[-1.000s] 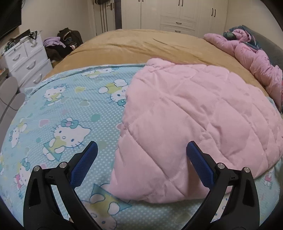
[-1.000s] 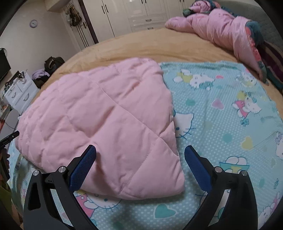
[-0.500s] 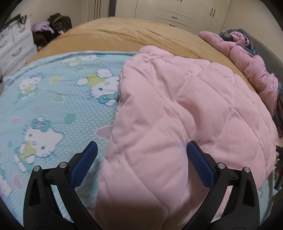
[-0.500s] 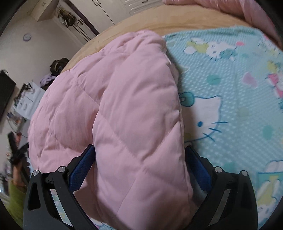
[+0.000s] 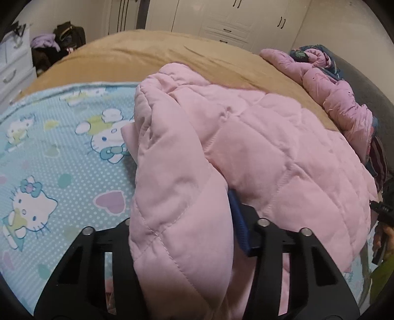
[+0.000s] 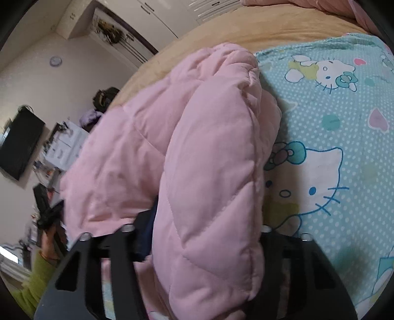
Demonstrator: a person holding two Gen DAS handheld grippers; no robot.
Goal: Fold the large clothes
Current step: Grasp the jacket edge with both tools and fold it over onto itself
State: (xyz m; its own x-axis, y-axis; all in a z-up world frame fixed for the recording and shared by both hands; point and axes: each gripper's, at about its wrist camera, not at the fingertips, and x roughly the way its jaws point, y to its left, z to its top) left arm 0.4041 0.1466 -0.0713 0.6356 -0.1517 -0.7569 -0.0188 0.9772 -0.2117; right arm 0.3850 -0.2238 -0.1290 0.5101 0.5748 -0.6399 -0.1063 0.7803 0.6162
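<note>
A pink quilted garment (image 5: 258, 137) lies on a blue cartoon-cat sheet (image 5: 49, 147). My left gripper (image 5: 182, 221) is shut on the garment's near left edge, and a thick fold bulges up between its jaws; only its right blue pad (image 5: 237, 221) shows. In the right wrist view my right gripper (image 6: 206, 236) is shut on the near right edge of the same garment (image 6: 138, 147), which is lifted and bunched over the sheet (image 6: 344, 137). Its pads are mostly hidden by fabric.
The sheet lies on a tan bedspread (image 5: 152, 56). A heap of pink bedding (image 5: 339, 98) lies at the far right. White drawers (image 5: 12, 66) and wardrobes (image 5: 234, 22) stand beyond the bed. A wall screen (image 6: 19, 142) shows in the right wrist view.
Both grippers went from open to shut on the garment's near edge. The edge has been lifted and bunches up.
</note>
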